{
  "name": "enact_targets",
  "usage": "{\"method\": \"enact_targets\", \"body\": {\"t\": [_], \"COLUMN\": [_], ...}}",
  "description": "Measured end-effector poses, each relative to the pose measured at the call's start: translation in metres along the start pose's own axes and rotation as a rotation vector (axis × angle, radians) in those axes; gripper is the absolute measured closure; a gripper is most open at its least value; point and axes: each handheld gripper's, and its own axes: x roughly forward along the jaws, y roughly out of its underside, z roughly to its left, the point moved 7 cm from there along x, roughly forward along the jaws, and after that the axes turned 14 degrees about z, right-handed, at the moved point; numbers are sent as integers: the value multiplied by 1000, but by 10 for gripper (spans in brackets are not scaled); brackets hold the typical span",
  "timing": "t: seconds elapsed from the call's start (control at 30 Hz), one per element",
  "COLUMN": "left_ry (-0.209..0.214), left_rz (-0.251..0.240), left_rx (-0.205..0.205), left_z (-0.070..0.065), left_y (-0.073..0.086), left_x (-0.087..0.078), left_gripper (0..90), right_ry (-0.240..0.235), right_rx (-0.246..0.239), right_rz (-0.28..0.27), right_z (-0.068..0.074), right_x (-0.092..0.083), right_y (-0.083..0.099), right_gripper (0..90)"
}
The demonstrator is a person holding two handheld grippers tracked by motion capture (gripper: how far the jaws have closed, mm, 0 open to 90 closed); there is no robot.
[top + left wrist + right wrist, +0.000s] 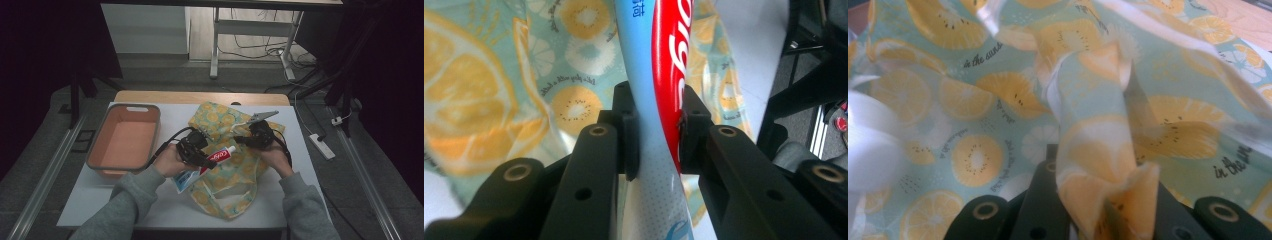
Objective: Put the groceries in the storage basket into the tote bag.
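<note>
Toothpaste tube (pixel 659 100) clamped in my left hand-held gripper (pixel 196 150); right hand-held gripper (pixel 256 136) pinches the lemon-print bag (pixel 1098 165) rim. Lift it wide, slide cap-first inside.

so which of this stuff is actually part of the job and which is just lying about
In the job:
- toothpaste tube, pinched in the left gripper
- lemon-print bag, a fold of its cloth pinched in the right gripper

Just lying about:
- orange tub, nothing in it
- power strip on the floor
</note>
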Motion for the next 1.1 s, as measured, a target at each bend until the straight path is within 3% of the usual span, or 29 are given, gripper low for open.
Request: {"method": "enact_targets", "body": {"t": [0.43,0.87,1.1], "left_ry": [-3,-1,-45], "left_rz": [75,74,12], "left_rx": [-63,-157,-195], "left_z": [17,40,46], "left_y": [-12,-29,-39], "left_x": [25,41,49], "left_gripper": [749,747,746], "right_ry": [-14,-37,-44], "right_rx": [2,-33,-33], "right_rz": [-21,-37,-39], "right_z": [5,22,24], "right_x": [-6,-9,-10], "right_y": [-4,-11,-11], "right_gripper": [893,893,893]}}
